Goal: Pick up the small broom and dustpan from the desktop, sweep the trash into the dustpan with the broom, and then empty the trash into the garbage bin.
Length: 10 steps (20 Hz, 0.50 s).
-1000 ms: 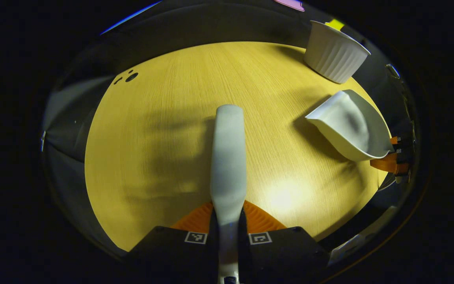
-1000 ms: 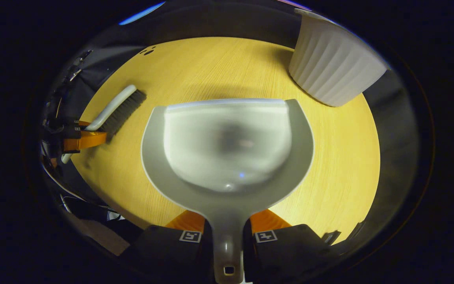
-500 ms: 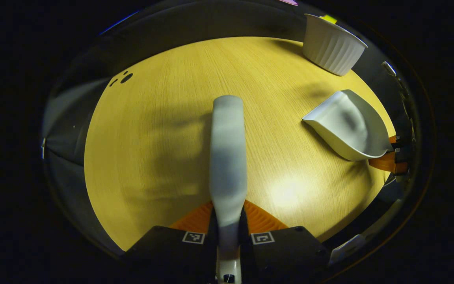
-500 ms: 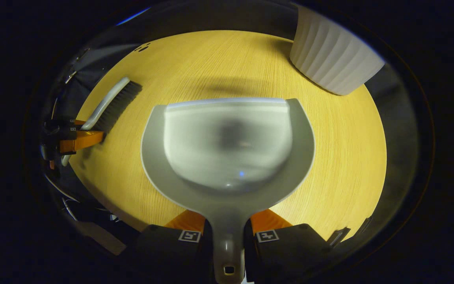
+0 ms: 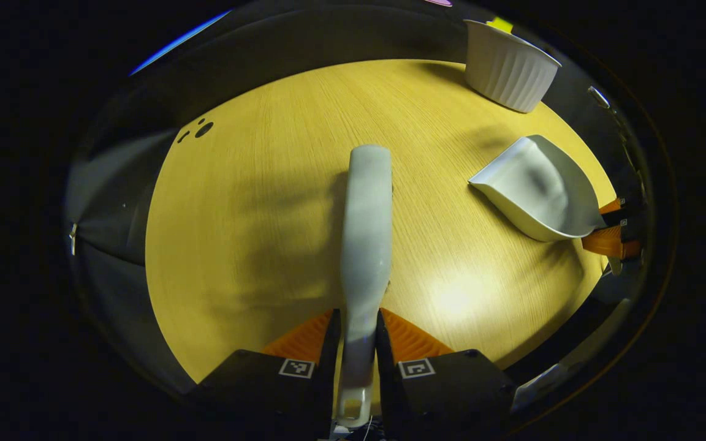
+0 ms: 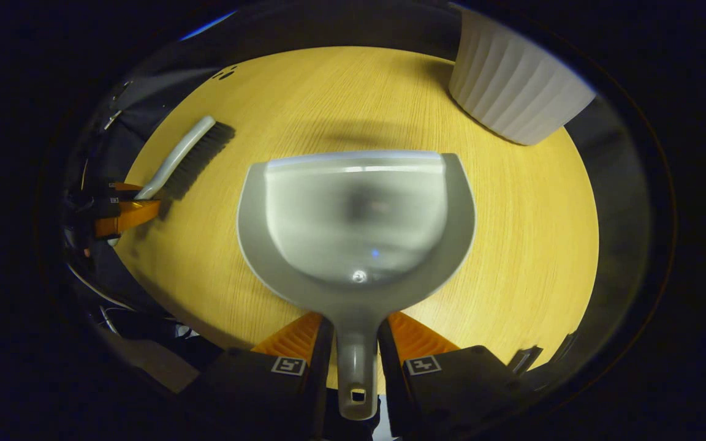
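The grey broom point(image 5: 365, 233) lies along my left gripper point(image 5: 358, 324), its handle between the orange fingers with thin gaps on both sides; the gripper is open. In the right gripper view the broom's point(image 6: 187, 156) dark bristles rest on the wooden table point(image 6: 531, 245). The grey dustpan point(image 6: 359, 214) sits in front of my right gripper point(image 6: 356, 324), which is open, with slivers of table showing either side of the handle. In the left gripper view the dustpan point(image 5: 537, 190) is at the right. The white ribbed bin point(image 6: 515, 92) stands beyond it.
The bin point(image 5: 509, 67) is at the table's far right corner. Small dark spots point(image 5: 203, 130) mark the far left of the table point(image 5: 255, 233). The table's edges drop into dark surroundings on all sides.
Both grippers have opened slightly and drawn back: the ends of the broom and dustpan handles now show farther forward between the fingers. Broom and dustpan stay in about the same places.
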Available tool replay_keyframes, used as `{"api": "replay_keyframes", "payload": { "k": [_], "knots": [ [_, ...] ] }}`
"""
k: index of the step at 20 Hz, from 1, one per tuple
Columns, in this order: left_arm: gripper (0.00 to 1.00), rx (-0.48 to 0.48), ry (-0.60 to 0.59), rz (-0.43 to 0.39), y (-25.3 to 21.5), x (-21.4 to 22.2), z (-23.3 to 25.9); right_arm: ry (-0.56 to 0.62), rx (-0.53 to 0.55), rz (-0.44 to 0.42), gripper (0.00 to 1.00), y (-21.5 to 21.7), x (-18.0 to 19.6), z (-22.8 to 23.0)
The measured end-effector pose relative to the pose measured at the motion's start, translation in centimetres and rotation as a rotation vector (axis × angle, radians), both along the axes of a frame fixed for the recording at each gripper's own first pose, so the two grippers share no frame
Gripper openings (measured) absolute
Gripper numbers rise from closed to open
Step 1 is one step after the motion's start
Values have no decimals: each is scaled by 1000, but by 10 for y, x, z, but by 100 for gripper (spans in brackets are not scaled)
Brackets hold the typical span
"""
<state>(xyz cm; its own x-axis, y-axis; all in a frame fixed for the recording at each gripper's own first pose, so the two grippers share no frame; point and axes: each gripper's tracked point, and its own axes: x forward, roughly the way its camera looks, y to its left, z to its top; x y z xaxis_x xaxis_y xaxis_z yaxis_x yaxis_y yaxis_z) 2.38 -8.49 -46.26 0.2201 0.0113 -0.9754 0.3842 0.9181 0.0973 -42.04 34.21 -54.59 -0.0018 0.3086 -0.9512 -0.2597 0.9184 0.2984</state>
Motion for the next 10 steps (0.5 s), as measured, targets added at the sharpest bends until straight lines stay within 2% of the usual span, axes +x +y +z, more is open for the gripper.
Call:
{"api": "replay_keyframes", "payload": {
  "k": [1, 5, 9, 10],
  "knots": [
    [35, 0, -12, -6, 1, -1, 6, -11, 9, -10, 44, -2, 2, 11],
    [31, -2, -82, -26, 7, 1, 43, -83, 48, -64, 44, -16, 15, 59],
    [35, -74, -206, -12, -6, 15, 92, -240, 92, -146, 44, -23, 44, 109],
    [36, -105, -253, -1, -11, 22, 106, -296, 96, -162, 48, -26, 54, 122]
  ]
}}
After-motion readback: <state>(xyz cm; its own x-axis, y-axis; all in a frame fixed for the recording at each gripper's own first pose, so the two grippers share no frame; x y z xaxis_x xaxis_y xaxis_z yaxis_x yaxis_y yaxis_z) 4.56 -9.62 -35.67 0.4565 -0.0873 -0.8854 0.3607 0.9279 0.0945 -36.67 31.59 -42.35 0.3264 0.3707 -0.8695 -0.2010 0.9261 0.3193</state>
